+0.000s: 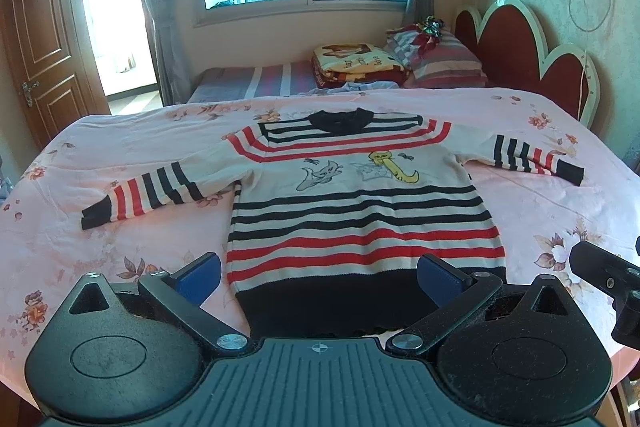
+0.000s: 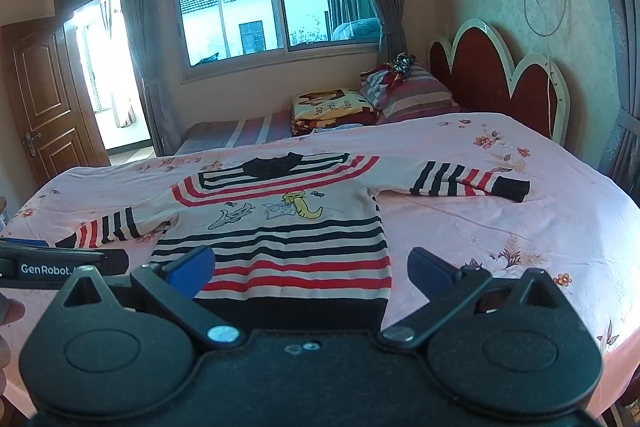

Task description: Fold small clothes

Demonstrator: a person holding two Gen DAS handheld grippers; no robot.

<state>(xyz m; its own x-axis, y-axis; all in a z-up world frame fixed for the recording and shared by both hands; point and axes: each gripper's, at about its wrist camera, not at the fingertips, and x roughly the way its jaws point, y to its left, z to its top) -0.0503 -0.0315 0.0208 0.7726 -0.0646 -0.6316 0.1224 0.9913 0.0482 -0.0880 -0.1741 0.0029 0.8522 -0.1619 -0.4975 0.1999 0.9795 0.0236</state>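
The left gripper (image 1: 318, 277) hangs just short of the sweater's near hem, its 2 blue-padded fingers spread wide with nothing between them but the view of the dark waistband. The right gripper (image 2: 311, 273) sits beside it, also spread apart and empty, aimed at the hem's right half; its black body edges into the left wrist view at the far right. Both appear poised over the hem because that is the nearest edge to take for a first fold, though neither touches cloth yet.

The striped child's sweater (image 1: 360, 211) lies face up and flat on the pink floral bedsheet (image 1: 540, 211), hem toward the grippers, black collar away from them, cartoon animals across the chest. Both sleeves stretch outward from the body, the left sleeve (image 1: 148, 193) angling toward the hem side, the right sleeve (image 1: 532, 157) running almost straight out. Spread this way, every edge is reachable, so folding has not begun. I judge the sleeves need to come in over the body first.

Beyond the sweater's collar sit a folded blanket (image 1: 356, 61) and striped pillows (image 1: 440, 57) by the red headboard (image 1: 516, 43).
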